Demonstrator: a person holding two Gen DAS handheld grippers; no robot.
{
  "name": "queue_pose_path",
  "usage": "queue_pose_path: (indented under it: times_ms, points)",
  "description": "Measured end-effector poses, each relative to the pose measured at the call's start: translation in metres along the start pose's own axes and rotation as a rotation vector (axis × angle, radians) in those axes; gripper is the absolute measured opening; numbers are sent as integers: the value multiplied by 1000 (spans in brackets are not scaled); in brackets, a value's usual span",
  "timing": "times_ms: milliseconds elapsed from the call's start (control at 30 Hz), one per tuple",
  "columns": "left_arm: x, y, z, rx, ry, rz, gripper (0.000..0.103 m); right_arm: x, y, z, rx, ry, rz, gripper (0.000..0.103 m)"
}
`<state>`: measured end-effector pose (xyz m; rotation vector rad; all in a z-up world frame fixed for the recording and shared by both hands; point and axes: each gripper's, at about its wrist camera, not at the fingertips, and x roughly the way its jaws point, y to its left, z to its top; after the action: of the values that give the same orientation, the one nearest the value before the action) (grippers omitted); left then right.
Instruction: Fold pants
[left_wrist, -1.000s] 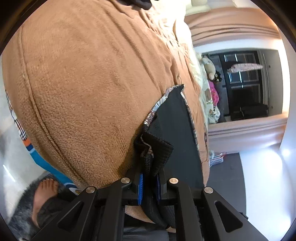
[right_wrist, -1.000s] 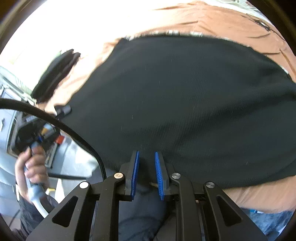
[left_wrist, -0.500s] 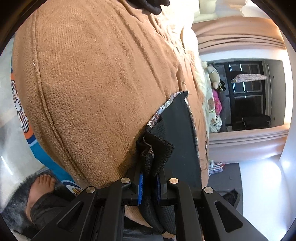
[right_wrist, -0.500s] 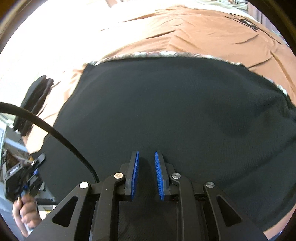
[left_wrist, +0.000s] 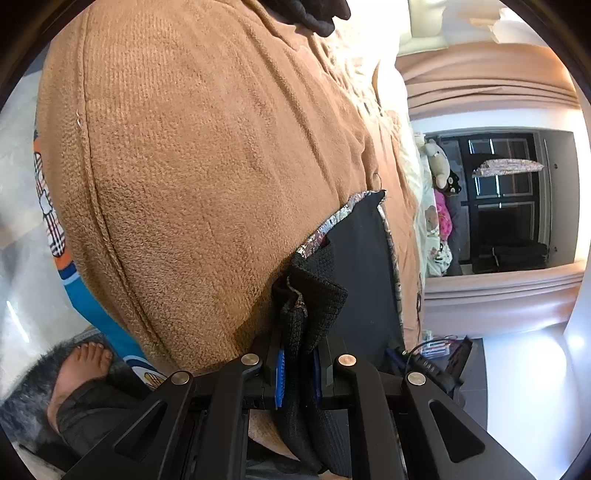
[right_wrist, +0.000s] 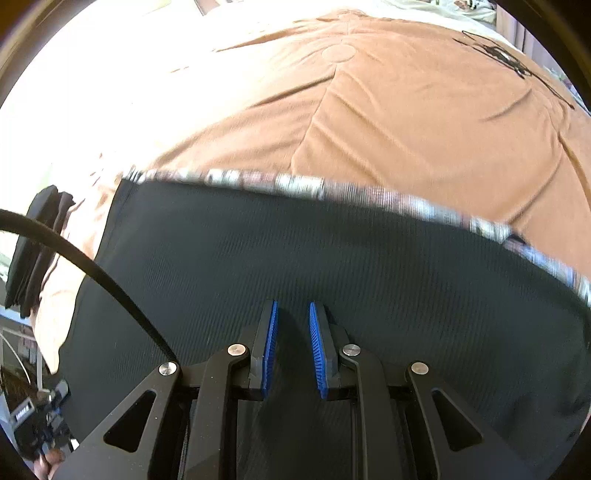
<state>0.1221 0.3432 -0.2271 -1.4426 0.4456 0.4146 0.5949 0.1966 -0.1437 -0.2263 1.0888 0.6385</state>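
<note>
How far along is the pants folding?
Early to midway, it seems. The pants lie spread flat on the brown blanket. The left gripper pinches a bunched corner; the right gripper hovers over the cloth, holding nothing. No finished fold shows; folding over remains.

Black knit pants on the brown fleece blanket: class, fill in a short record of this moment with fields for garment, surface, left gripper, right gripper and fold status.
garment: black knit pants with a patterned silver edge, spread flat
surface: brown fleece blanket
left gripper: fingers shut on a bunched corner of the pants
right gripper: fingers slightly apart above the cloth, nothing visible between them
fold status: the spread part lies flat
</note>
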Motion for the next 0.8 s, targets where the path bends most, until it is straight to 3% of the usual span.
queue_pose_path:
  times_ms: [133, 200, 300, 567, 800]
  points:
    - [1, -1, 1, 4, -1, 5, 10, 9, -6, 23, 17, -6, 0, 15]
    - [1, 0, 1, 5, -2, 3, 10, 15, -13, 33, 34, 1, 14, 7]
    - [3, 0, 2, 11, -4, -3, 10, 21, -17, 38, 54, 6, 13, 7]
    - [2, -5, 5, 51, -7, -3, 9, 14, -1, 13, 35, 48, 33, 7]
    - [-6, -27, 8, 106, -16, -61, 8, -9, 3, -32, 42, 61, 83, 7]
